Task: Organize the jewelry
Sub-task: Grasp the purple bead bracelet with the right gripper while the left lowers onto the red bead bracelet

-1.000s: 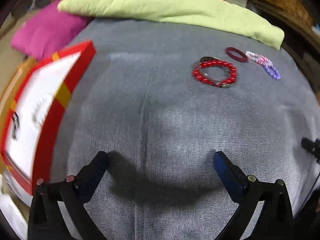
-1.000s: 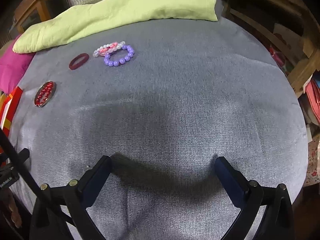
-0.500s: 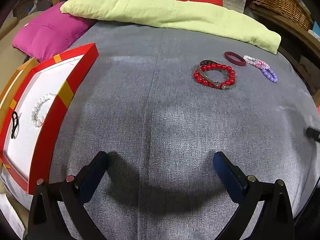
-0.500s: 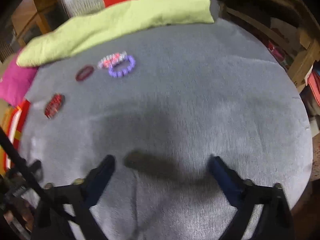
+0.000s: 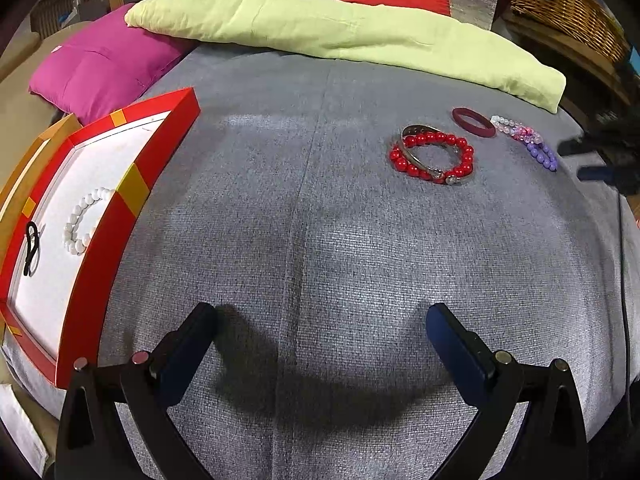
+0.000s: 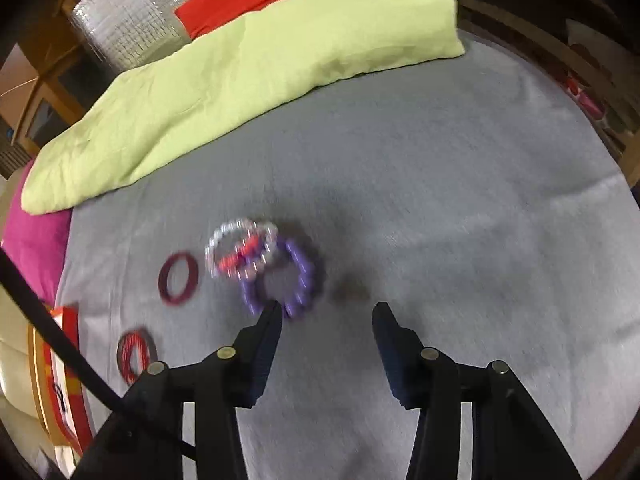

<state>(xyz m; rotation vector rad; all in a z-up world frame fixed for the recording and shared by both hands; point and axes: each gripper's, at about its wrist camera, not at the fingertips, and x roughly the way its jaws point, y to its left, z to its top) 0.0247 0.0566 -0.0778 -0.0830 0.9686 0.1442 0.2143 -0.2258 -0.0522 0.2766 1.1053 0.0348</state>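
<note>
Surface: a grey fabric cushion (image 5: 320, 220) carries everything; a lime-green pillow (image 5: 344, 36) lies along its far edge and a magenta pillow (image 5: 96, 68) at its far left corner.
Left gripper (image 5: 320, 320): fingers spread wide with nothing between them, hovering over the near middle of the cushion.
Right gripper (image 6: 326, 312): fingers parted and empty, low over the cushion; its left fingertip (image 6: 272, 314) is at the near rim of the purple bead bracelet (image 6: 280, 280), and blur hides whether they touch.
Jewelry box (image 5: 132, 184): red-rimmed with a white floor, on the cushion's left edge; it holds a white bead bracelet (image 5: 82, 220) and a black loop (image 5: 30, 248).
Red bead bracelet (image 5: 434, 154): right of centre toward the far edge, overlapping a metal bangle (image 5: 420, 148).
Maroon ring (image 5: 473, 121): just beyond the red beads.
Pink and clear bead bracelet (image 6: 240, 252): overlaps the purple one's far side.
</note>
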